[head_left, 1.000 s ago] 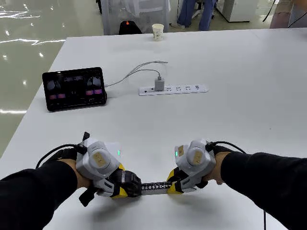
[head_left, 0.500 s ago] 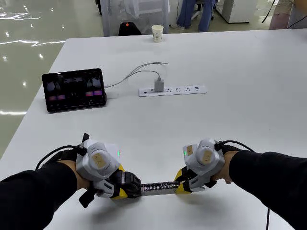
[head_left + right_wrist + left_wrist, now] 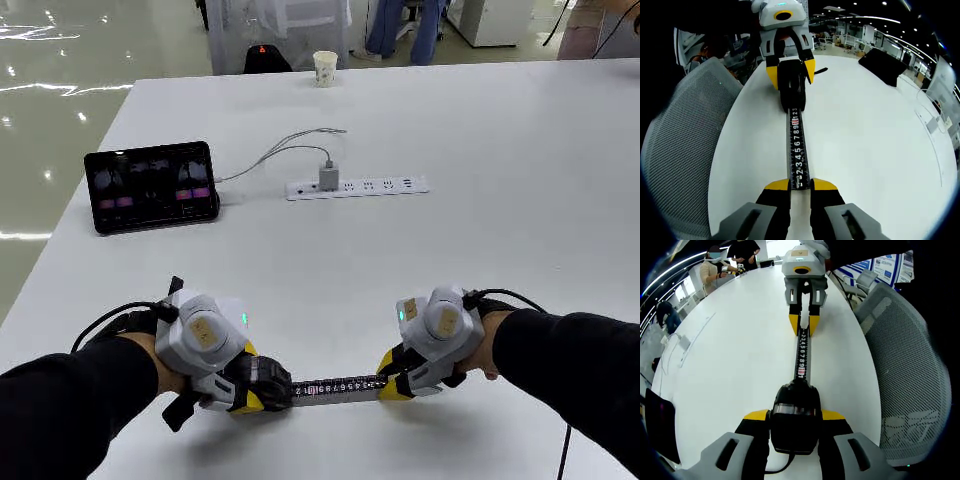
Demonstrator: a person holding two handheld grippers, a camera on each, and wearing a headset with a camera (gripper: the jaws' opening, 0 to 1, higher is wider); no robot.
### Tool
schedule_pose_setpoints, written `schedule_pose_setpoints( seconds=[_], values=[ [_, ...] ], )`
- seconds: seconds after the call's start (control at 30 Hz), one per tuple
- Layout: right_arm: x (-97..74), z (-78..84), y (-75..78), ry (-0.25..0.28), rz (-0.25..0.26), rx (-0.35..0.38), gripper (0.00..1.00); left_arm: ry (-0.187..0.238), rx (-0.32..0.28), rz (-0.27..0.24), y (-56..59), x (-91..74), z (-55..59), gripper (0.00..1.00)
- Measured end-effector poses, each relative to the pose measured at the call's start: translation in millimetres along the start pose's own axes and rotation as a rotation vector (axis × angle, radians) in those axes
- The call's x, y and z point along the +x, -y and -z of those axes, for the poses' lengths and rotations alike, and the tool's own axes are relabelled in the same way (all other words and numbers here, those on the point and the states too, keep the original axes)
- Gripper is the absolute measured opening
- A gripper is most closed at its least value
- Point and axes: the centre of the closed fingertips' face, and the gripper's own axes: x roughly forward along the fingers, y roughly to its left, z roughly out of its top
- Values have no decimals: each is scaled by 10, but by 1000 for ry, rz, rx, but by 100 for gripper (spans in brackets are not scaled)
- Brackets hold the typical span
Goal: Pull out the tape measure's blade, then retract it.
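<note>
The black tape measure case (image 3: 267,383) sits low over the white table near its front edge, and my left gripper (image 3: 250,390) is shut on it. In the left gripper view the case (image 3: 795,412) lies between my yellow-tipped jaws. The numbered blade (image 3: 338,387) runs out to the right, about a dozen centimetres showing. My right gripper (image 3: 388,385) is shut on the blade's end. The right gripper view shows the blade (image 3: 796,145) stretching from my jaws to the case (image 3: 791,82). In the left gripper view the blade (image 3: 802,356) leads to the right gripper (image 3: 803,322).
A dark tablet (image 3: 152,186) stands at the left. A white power strip (image 3: 357,186) with a plugged charger and cable lies mid-table. A paper cup (image 3: 324,67) is at the far edge. A mesh chair (image 3: 905,365) is beside the table's front edge.
My right gripper has moved to the right with the blade's end, drawing more blade out of the case. The left gripper and case have stayed put.
</note>
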Motion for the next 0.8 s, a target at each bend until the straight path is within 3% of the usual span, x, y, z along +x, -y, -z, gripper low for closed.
schedule_pose_setpoints(
  seconds=[0.8],
  values=[
    [-89, 151, 16, -6, 9, 9, 11, -3, -4, -5, 3, 6, 9, 31]
  ],
)
